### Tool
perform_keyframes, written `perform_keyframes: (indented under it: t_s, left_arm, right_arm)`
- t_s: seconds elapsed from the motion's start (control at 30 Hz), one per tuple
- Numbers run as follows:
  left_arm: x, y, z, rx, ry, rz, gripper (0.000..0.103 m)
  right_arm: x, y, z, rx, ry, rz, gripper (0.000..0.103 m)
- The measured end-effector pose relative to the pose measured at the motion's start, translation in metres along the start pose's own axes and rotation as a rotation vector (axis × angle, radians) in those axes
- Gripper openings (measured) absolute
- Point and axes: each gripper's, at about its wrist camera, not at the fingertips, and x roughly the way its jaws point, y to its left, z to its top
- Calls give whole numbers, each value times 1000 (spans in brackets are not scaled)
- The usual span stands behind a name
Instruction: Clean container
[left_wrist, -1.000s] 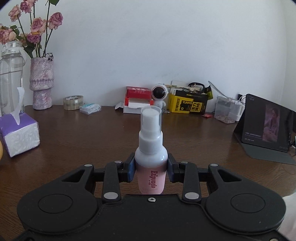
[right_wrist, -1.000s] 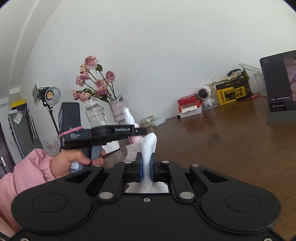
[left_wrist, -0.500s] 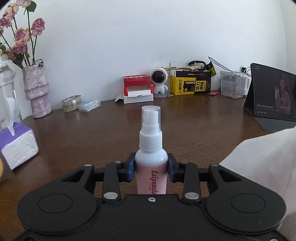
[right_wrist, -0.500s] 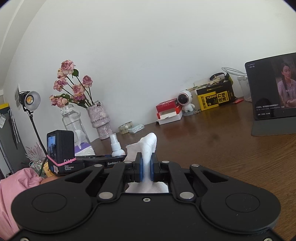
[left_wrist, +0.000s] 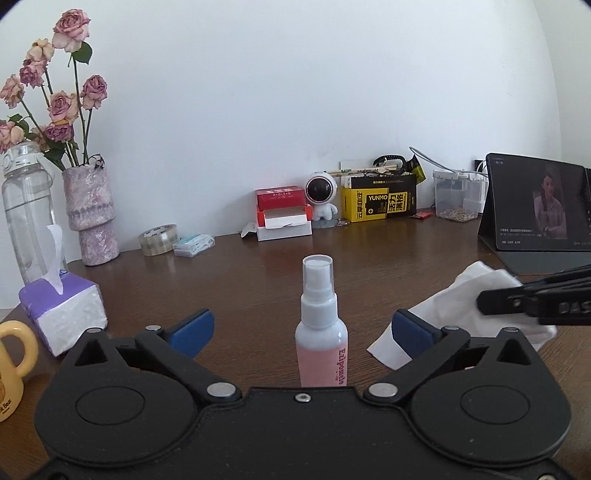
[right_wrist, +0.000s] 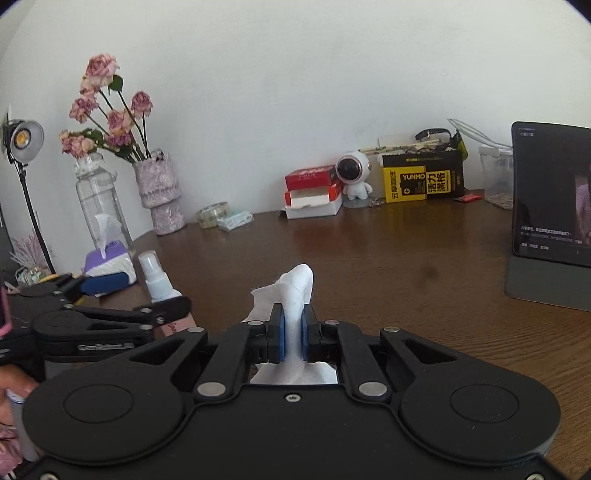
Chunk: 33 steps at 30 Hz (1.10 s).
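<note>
A small pink spray bottle (left_wrist: 321, 328) with a white pump and clear cap stands upright on the brown table between the spread fingers of my left gripper (left_wrist: 301, 332), which is open and not touching it. The bottle also shows in the right wrist view (right_wrist: 159, 284), at the left. My right gripper (right_wrist: 293, 332) is shut on a white tissue (right_wrist: 297, 291) that sticks up between its pads. In the left wrist view the tissue (left_wrist: 461, 306) hangs at the right, just beyond the left gripper's right finger.
A purple tissue box (left_wrist: 62, 314) and a yellow mug (left_wrist: 11, 365) sit at the left. A clear water bottle (left_wrist: 26, 210) and a vase of roses (left_wrist: 90, 214) stand behind. Tape, boxes and an astronaut figure (left_wrist: 321, 199) line the wall. A tablet (left_wrist: 539, 210) stands at the right.
My left gripper has opened and let go of the spray bottle, which now stands on the table. My right gripper with the tissue has come closer to the left one.
</note>
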Motion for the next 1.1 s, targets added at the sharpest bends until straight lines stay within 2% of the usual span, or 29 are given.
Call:
perform_keyframes:
  t_s: [0.17, 0.2, 0.23, 0.3, 0.37, 0.4, 0.53, 0.67, 0.87, 1.1]
  left_arm:
    - [-27, 15, -5, -42, 0, -12, 103]
    - [-32, 18, -6, -45, 0, -12, 103]
    - [-39, 19, -7, -42, -11, -8, 103]
    - [-51, 22, -10, -35, -33, 1, 103]
    - [-63, 26, -11, -42, -49, 4, 103]
    - [-69, 27, -11, -48, -47, -3, 103]
    - [-93, 29, -14, -72, -42, -49, 103]
    - [-112, 31, -24, -133, -34, -80, 103]
    - [-127, 31, -35, -202, 42, -52, 103]
    - [-136, 24, -37, -170, 65, -11, 103]
  right_arm:
    - [35, 11, -4, -42, 115, -46, 13]
    - [39, 12, -5, -47, 134, -51, 27]
    - [41, 14, -7, -49, 144, -58, 49]
    - [37, 18, -9, -52, 141, -65, 71]
    - [28, 22, -9, -55, 120, -66, 87]
    - [23, 24, -9, -58, 108, -67, 101]
    - [-12, 35, -9, -78, 59, -78, 103]
    - [-48, 51, -16, -70, 46, -90, 103]
    - [-83, 66, -31, -19, 55, -59, 103]
    - [-93, 84, -46, -38, 99, -96, 103]
